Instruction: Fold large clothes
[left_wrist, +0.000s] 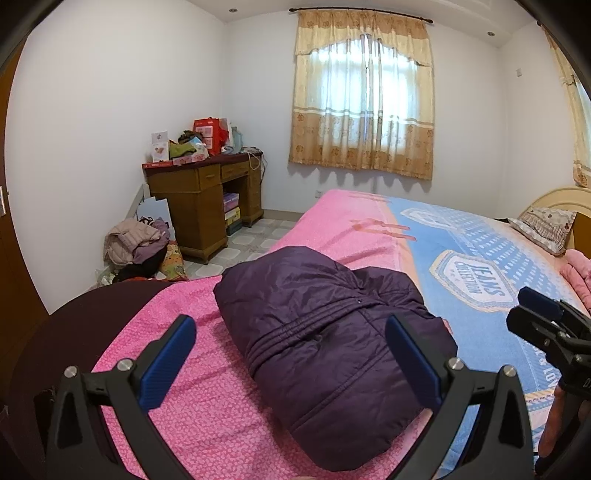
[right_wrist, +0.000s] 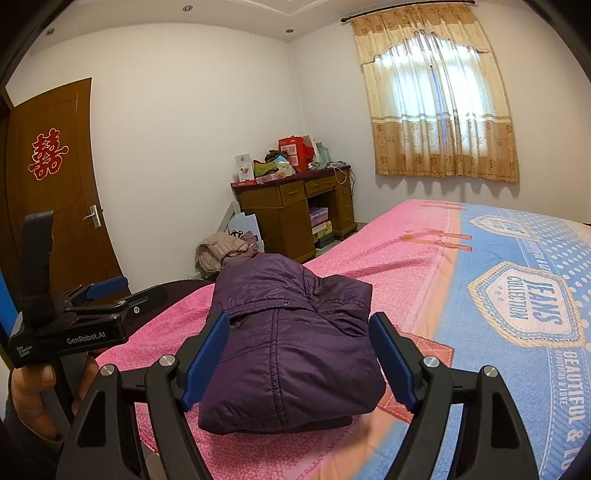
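A dark purple padded jacket (left_wrist: 325, 350) lies folded into a compact bundle on the pink part of the bed sheet (left_wrist: 192, 417); it also shows in the right wrist view (right_wrist: 291, 347). My left gripper (left_wrist: 291, 354) is open and empty, held above the jacket's near side, touching nothing. My right gripper (right_wrist: 299, 354) is open and empty, just in front of the bundle. The right gripper appears at the right edge of the left wrist view (left_wrist: 546, 325), the left gripper at the left of the right wrist view (right_wrist: 85, 310).
The bed has a pink and blue sheet (right_wrist: 498, 332), with pillows (left_wrist: 546, 229) by the headboard. A wooden desk (left_wrist: 207, 199) piled with boxes stands in the far corner, a heap of clothes (left_wrist: 136, 243) on the floor beside it. A brown door (right_wrist: 55, 192) is at left.
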